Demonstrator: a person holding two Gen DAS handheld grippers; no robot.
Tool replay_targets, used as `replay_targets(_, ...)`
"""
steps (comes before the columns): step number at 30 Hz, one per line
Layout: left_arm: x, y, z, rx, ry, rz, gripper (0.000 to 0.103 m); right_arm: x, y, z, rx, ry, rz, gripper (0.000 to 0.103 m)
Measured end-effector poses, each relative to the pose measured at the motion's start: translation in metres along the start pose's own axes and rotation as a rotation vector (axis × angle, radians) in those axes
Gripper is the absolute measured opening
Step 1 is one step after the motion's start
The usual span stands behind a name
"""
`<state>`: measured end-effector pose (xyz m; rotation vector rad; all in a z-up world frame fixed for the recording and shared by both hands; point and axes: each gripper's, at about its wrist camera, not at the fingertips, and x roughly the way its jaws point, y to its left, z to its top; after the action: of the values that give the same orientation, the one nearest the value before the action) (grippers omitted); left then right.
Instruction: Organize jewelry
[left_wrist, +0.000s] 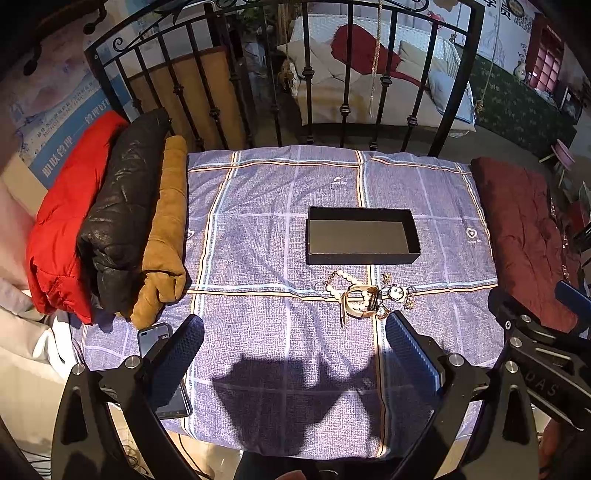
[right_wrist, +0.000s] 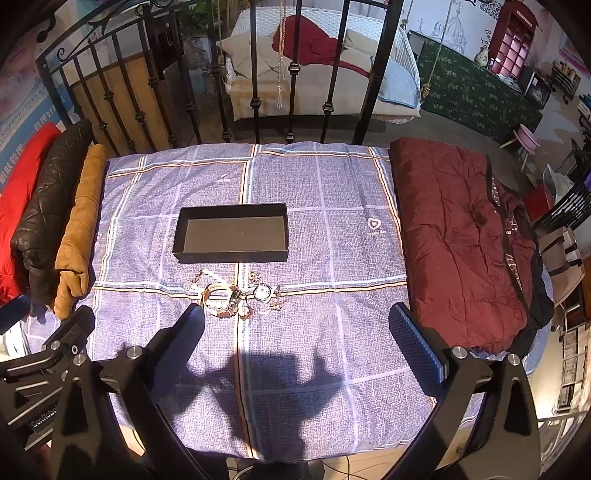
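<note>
Black box (left_wrist: 364, 236) on plaid cloth (left_wrist: 258, 229), jewelry (left_wrist: 365, 295) heaped just before it, my left gripper (left_wrist: 295, 347) spread wide, heap off its right fingertip (left_wrist: 400, 328), my right gripper (right_wrist: 303, 332) likewise spread, heap by left fingertip (right_wrist: 194, 317).

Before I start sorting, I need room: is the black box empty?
Empty: the black box shows only bare grey floor in both views; the jewelry pile lies outside it.

Black hand-held gripper (left_wrist: 295, 343) frames, blue ribbed pads (left_wrist: 413, 347), silver screws
</note>
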<state>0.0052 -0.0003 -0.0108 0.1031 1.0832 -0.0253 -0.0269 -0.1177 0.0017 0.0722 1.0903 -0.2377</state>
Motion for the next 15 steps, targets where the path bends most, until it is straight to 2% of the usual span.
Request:
replay_targets(6,0.019,0.000,-0.005,0.017,0.019,0.010,0.097,0.019,-0.001,-0.005,0.000,0.026,-0.001,0.098)
replay_targets(12,0.063,0.005,-0.004,0.003,0.054,-0.070,0.097,0.056,-0.007,-0.009,-0.003,0.045,0.005,0.098)
replay_targets(14,0.085,0.008,-0.002,-0.016,0.076,-0.079,0.097,0.069,-0.009,-0.009,-0.011,0.036,0.010,0.095)
replay_targets(15,0.095,0.009,-0.001,-0.029,0.087,-0.088,0.097,0.079,-0.009,-0.010,-0.020,0.035,0.009,0.090)
